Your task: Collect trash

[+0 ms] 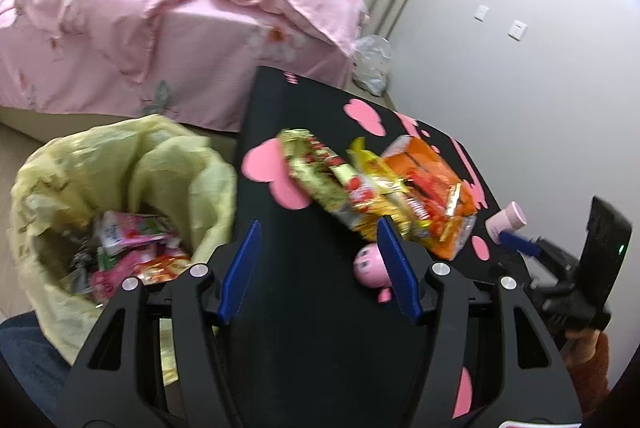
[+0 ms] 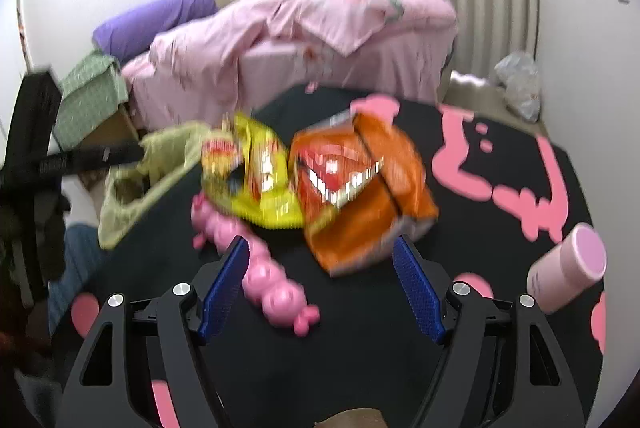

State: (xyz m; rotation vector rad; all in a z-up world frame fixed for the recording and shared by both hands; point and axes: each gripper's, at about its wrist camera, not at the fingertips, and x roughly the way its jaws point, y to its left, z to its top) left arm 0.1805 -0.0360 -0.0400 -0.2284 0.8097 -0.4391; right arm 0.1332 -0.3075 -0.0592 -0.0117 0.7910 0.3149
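Snack wrappers lie in a row on the black table (image 1: 304, 292): a green-gold one (image 1: 310, 167), a yellow one (image 1: 374, 183) and an orange bag (image 1: 434, 187). The orange bag (image 2: 360, 187) and the yellow wrapper (image 2: 264, 175) also show in the right wrist view. A bin with a yellow liner (image 1: 120, 179) stands left of the table and holds several wrappers. My left gripper (image 1: 318, 272) is open and empty, just short of the wrappers. My right gripper (image 2: 320, 288) is open and empty, in front of the orange bag.
A pink caterpillar toy (image 2: 260, 268) lies on the table near my right gripper. A pink cylinder (image 2: 568, 268) lies at the table's right. A bed with pink bedding (image 1: 160, 19) stands behind. A clear plastic bag (image 1: 372, 63) sits by the wall.
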